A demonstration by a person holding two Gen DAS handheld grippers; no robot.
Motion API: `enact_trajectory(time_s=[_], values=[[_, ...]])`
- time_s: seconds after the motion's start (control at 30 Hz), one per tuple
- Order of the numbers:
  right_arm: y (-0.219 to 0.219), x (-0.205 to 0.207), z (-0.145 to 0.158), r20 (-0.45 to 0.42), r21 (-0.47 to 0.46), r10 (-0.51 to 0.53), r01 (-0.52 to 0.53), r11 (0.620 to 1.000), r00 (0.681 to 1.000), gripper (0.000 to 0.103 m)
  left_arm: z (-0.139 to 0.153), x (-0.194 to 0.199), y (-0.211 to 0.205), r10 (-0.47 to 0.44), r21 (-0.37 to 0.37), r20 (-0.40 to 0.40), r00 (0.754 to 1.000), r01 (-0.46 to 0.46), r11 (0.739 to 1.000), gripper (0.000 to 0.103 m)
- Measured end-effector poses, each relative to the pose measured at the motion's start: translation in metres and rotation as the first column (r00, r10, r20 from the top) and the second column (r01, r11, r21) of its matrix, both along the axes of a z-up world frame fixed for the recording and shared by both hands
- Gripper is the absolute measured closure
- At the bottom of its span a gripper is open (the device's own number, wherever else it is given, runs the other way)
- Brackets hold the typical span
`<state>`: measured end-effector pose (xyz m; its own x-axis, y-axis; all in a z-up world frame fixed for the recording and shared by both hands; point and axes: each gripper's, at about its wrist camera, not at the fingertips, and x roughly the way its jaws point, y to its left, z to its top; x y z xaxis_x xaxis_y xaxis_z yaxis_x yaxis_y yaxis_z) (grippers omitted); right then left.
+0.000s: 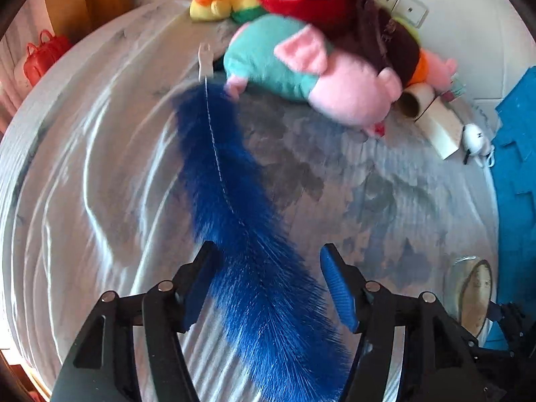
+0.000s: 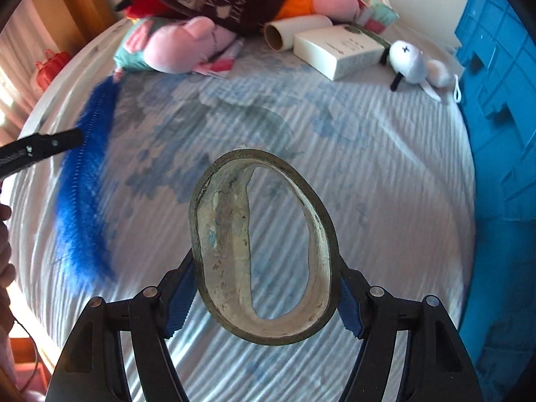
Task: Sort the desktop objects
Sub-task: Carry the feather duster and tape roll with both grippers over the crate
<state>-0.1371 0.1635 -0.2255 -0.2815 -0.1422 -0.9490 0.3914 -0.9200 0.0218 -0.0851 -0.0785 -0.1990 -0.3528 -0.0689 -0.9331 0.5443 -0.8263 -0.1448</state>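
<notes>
A long blue feather (image 1: 241,217) lies on the pale striped cloth (image 1: 100,167). Its lower part runs between the fingers of my left gripper (image 1: 268,284), which is open; the right pad stands clear of it. In the right wrist view the same feather (image 2: 87,174) lies at the left, with a left gripper finger (image 2: 43,145) over it. My right gripper (image 2: 268,288) is shut on a worn, grey tape roll (image 2: 221,234), held upright above the cloth with a pad on each side. That tape roll (image 1: 475,298) also shows at the lower right of the left wrist view.
A pile of plush toys (image 2: 187,40) lies at the far edge. Beside it are a cardboard tube (image 2: 291,31), a white box (image 2: 338,50) and a small white plush toy (image 2: 412,62). A blue crate (image 2: 495,100) stands along the right. A red bag (image 2: 50,67) sits beyond the left edge.
</notes>
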Motion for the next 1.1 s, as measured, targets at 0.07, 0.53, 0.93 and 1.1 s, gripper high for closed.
enact_trajectory(time_s=[0.07, 0.53, 0.93, 1.1], values=[[0.003, -0.003, -0.012, 0.018, 0.007, -0.005, 0.005, 1.000, 1.000, 0.030, -0.012, 0.001, 0.012, -0.012, -0.080, -0.015, 1.000, 0.011, 0.997, 0.040], [0.016, 0.019, -0.011, -0.042, -0.016, -0.011, 0.010, 1.000, 0.999, 0.039, -0.044, 0.035, 0.038, -0.012, -0.163, -0.062, 0.998, 0.002, 0.987, 0.086], [-0.006, 0.039, 0.110, -0.309, -0.134, 0.042, -0.087, 0.987, 0.950, 0.045, 0.053, 0.075, 0.059, -0.039, -0.293, -0.333, 0.942, -0.064, 0.954, 0.087], [-0.009, 0.046, 0.158, -0.422, -0.180, 0.023, -0.108, 0.978, 0.906, 0.049, 0.093, 0.086, 0.070, -0.114, -0.341, -0.450, 0.886, -0.053, 0.938, 0.087]])
